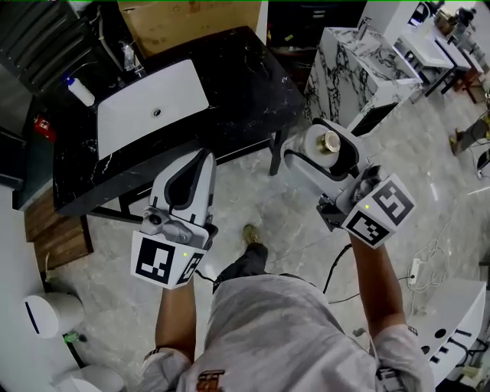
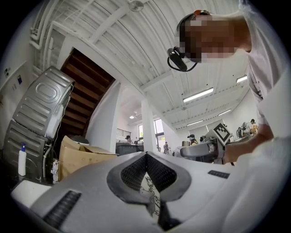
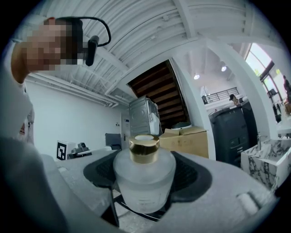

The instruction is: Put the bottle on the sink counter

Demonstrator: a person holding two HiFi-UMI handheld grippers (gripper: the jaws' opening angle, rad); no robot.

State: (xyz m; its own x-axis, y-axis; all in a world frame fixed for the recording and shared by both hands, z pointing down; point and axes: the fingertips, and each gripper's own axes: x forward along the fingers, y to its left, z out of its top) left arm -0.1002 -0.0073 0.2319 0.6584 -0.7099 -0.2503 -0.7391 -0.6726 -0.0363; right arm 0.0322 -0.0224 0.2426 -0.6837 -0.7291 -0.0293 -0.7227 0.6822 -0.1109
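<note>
A round frosted glass bottle with a gold cap sits between the jaws of my right gripper, held over the floor to the right of the counter. In the right gripper view the bottle stands upright in the dark pads, with the right gripper shut on it. The black marble sink counter with its white basin lies ahead and to the left. My left gripper hovers at the counter's front edge. Seen in its own view, the left gripper is shut on nothing.
A faucet and a white bottle with a blue cap stand at the counter's back left. A cardboard box sits behind the counter. A white marble cabinet stands to the right. A cable lies on the floor.
</note>
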